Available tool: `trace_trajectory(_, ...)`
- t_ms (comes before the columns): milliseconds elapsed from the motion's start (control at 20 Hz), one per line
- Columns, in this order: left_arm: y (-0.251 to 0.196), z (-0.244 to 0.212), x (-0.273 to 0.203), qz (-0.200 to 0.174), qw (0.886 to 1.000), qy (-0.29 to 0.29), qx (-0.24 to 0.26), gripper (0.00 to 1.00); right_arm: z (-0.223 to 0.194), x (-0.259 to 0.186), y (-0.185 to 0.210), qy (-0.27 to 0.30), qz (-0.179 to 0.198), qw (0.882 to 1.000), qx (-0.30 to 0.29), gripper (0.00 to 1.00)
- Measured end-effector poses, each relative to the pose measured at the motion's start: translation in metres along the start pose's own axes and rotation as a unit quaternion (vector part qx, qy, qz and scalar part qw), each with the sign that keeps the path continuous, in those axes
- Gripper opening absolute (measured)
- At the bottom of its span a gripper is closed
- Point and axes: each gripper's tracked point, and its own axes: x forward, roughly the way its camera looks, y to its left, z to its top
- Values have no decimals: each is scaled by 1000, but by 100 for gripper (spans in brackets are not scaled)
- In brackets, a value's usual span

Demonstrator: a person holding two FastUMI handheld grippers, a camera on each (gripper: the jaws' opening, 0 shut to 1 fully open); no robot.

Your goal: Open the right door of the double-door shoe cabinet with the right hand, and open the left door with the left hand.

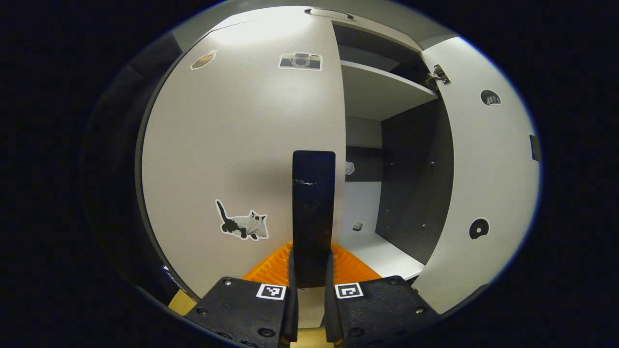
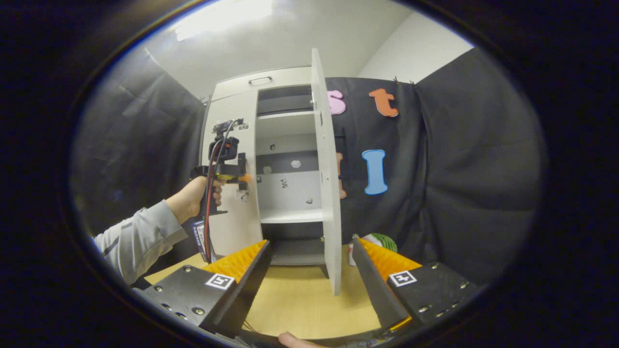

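Note:
The white shoe cabinet's left door [image 1: 242, 145] fills the left gripper view and looks closed or nearly so. Its dark upright handle [image 1: 313, 203] stands between the fingers of my left gripper [image 1: 312, 265], which is shut on it. The right door [image 1: 483, 183] is swung open, showing shelves [image 1: 382, 87] inside. In the right gripper view the open right door [image 2: 326, 183] stands edge-on ahead. My right gripper [image 2: 310, 244] is open, back from the cabinet, holding nothing. The left gripper [image 2: 227, 169] is seen there at the left door [image 2: 232, 125], held by a hand [image 2: 193, 198].
The cabinet stands on a wooden tabletop [image 2: 300, 299]. A green striped round object [image 2: 382, 240] lies behind the open door's foot. Black cloth walls close in both sides. A grey sleeve [image 2: 135, 241] reaches in from the left.

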Motion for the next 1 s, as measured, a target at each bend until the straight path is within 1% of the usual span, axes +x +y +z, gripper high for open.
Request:
trace_trajectory(50,0,0,-3,-2,1000,0,0,22,1,-5,4,-2,4,1000,-7,100)
trace_trajectory(100,0,1,-6,-4,1000,-1,0,23,3,-10,9,-4,6,1000,-14,97)
trace_trajectory(150,-1,1,-9,-8,1000,-2,1,23,3,-13,12,-6,7,1000,-19,100)
trace_trajectory(200,0,1,-12,-10,1000,-1,-2,21,2,-16,14,-6,6,1000,-21,97)
trace_trajectory(250,1,-2,-19,-9,1000,2,-4,20,3,-18,14,-7,3,1000,-22,100)
trace_trajectory(300,2,-3,-24,-9,1000,4,-3,20,4,-19,13,-8,-3,1000,-23,97)
trace_trajectory(450,6,-4,-41,-13,1000,6,1,20,5,-22,12,-8,-17,1000,-15,97)
trace_trajectory(500,7,-3,-47,-14,1000,5,-1,20,5,-24,13,-8,-18,1000,-13,100)
trace_trajectory(600,12,-4,-61,-21,1000,9,-2,20,6,-27,13,-9,-21,1000,-13,100)
trace_trajectory(650,12,-5,-63,-24,1000,12,-3,20,7,-30,13,-11,-22,1000,-12,97)
trace_trajectory(700,15,-5,-70,-26,1000,14,-3,20,11,-34,15,-16,-22,1000,-10,100)
trace_trajectory(750,17,-6,-77,-25,1000,15,0,20,14,-38,17,-19,-21,1000,-9,97)
trace_trajectory(850,22,-6,-91,-15,1000,20,10,20,13,-45,24,-22,-16,1000,-9,97)
trace_trajectory(1000,32,-5,-109,-4,1000,22,11,20,9,-59,34,-23,-10,999,-20,98)
